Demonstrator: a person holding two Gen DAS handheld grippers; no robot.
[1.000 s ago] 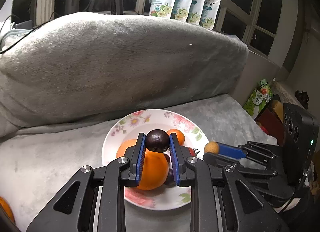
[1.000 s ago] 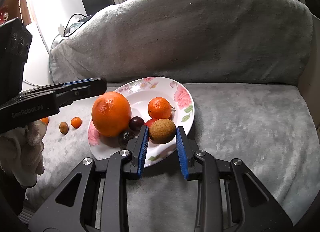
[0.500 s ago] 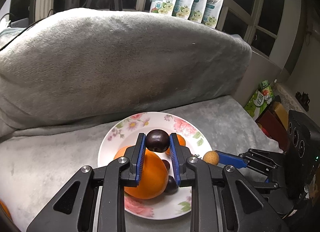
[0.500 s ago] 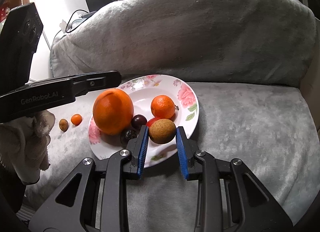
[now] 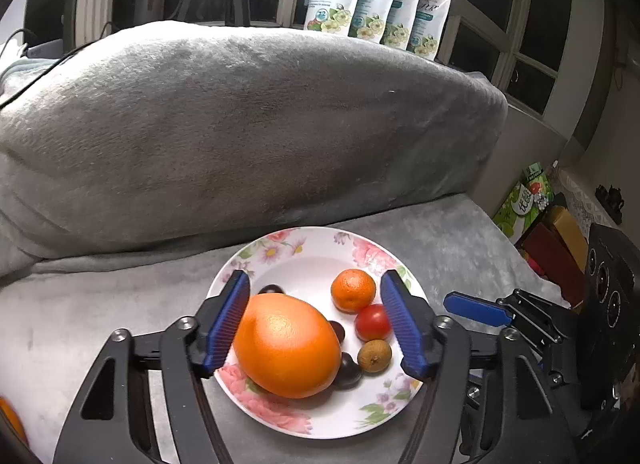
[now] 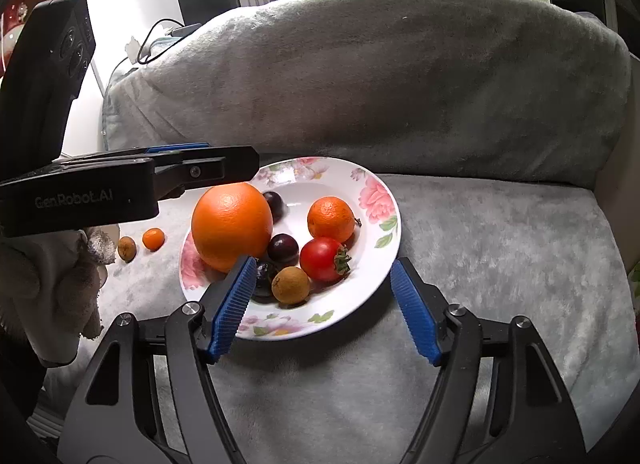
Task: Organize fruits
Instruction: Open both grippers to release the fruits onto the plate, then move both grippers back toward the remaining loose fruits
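Both tools just opened wide, nothing pressed between the pads: left tool [image 5: 314, 322] hanging over the plate [image 5: 308, 420] at lower centre of its view, right tool [image 6: 324, 306] at the plate's near rim in its own. Dark plum [image 6: 273, 202] now resting on the plate behind the big orange [image 6: 232, 226], brown longan [image 6: 291, 285] lying just beside the tomato [image 6: 322, 259], small orange [image 6: 331, 220] further back. Two small fruits, a kumquat [image 6: 153, 239] and a second longan [image 6: 127, 249], lying off the plate on the grey blanket [image 6: 500, 264] at centre left. Best to lift both tools straight up clear of the pile, avoid nudging the big orange, then go for the stray pair one at a time, closing gently around each.
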